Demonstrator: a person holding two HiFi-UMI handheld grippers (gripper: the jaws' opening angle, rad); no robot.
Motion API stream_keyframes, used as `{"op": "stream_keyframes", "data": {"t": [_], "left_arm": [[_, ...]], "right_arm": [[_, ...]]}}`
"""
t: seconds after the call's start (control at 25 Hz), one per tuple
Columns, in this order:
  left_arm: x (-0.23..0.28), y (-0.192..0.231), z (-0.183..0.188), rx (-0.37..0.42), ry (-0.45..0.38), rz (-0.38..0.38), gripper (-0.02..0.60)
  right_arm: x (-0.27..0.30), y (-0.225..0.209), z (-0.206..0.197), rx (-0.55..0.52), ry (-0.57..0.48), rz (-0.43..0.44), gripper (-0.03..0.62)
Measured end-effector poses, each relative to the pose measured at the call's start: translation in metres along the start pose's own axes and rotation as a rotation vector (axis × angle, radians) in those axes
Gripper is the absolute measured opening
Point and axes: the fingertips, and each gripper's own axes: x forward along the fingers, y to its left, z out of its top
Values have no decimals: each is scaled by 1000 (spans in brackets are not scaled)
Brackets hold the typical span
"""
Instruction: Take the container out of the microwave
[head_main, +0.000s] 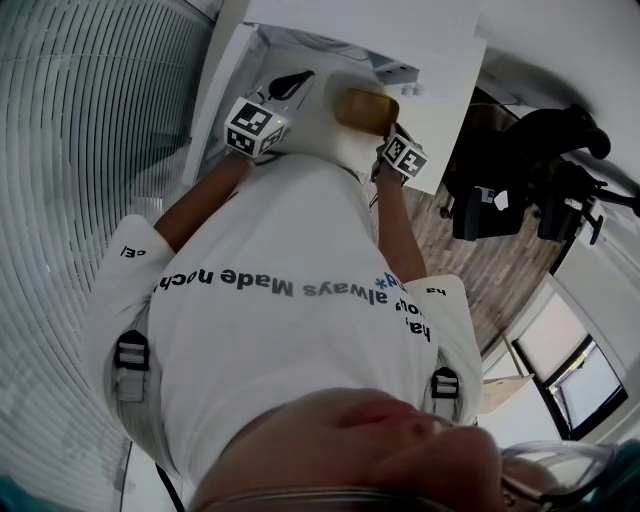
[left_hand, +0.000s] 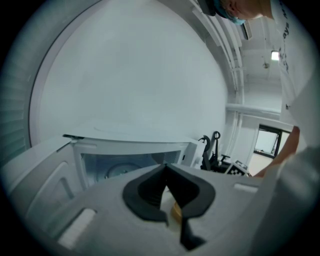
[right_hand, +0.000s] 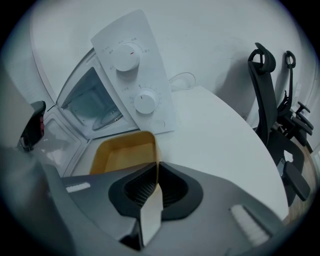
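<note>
Container (right_hand: 122, 155), a yellow open tray, is already outside the oven, so most of the task looks done.

Table (right_hand: 215, 135): white, round, carries the microwave. The bare stretch at 3 o'clock of the container looks like the obvious set-down spot. Office chair (right_hand: 270, 100) stands past the table edge, also at 3 o'clock.

Microwave (right_hand: 135, 75): at 12 o'clock of the container, two-dial panel facing you. Its cavity (right_hand: 90, 102) at 11 o'clock holds only the glass plate. Door (right_hand: 57, 145) is swung wide at 9 o'clock, which leaves the way out clear.

The container is just in front of the panel's lower edge. Can't tell whether its base touches the table or hangs above it.

Your right gripper (right_hand: 157, 175) is clamped on the container's near side wall, with the wall pinched edge-on between both pads. That is a thin one-sided hold, so the tray will likely tip if you don't keep it level.

Your left gripper (left_hand: 166, 170) has its jaws together at the tips, with nothing clamped that I can see. In the head view it sits at 9 o'clock of the container, by the door, aimed at the cavity. It is probably parked there to stay out of the tray's path.
</note>
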Motion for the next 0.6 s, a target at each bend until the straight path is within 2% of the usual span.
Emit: {"op": "stream_keyframes", "data": {"t": [0.6], "left_arm": [[1, 0, -2, 0, 7, -4, 3]], "right_arm": [[6, -10, -11, 26, 19, 8, 20]]}}
